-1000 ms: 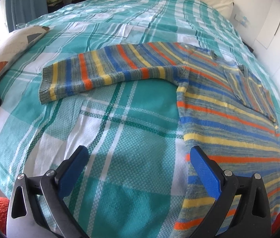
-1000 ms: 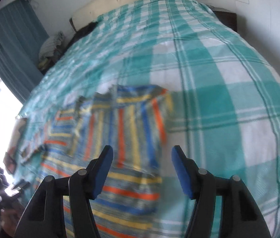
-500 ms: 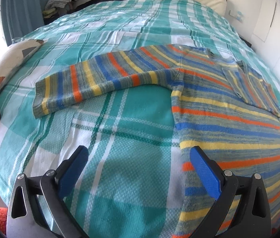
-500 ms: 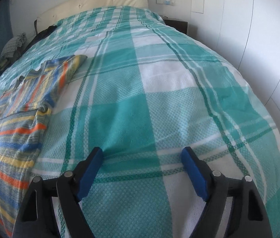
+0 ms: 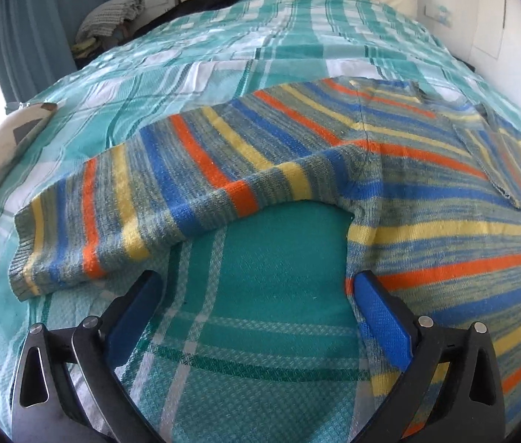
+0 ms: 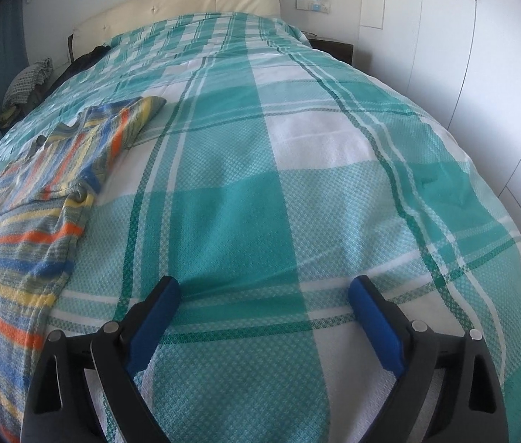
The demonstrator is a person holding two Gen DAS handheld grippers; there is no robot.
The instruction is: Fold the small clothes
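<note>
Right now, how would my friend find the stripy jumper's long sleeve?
Look at the big bed with the teal checked cover. A striped jumper lies flat there, and its sleeve sticks out sideways. It alone has orange, yellow and blue bands ending in a ribbed cuff.

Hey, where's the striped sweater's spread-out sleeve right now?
In the left wrist view, the sleeve lies flat on the checked bedspread, stretching leftward from the sweater, its cuff just beyond the left gripper.

Right hand-held gripper (image 6: pixel 264 291) jaws just opened wide, nothing between them, over checked bedspread (image 6: pixel 297 140), striped sweater (image 6: pixel 38 199) at left
</note>
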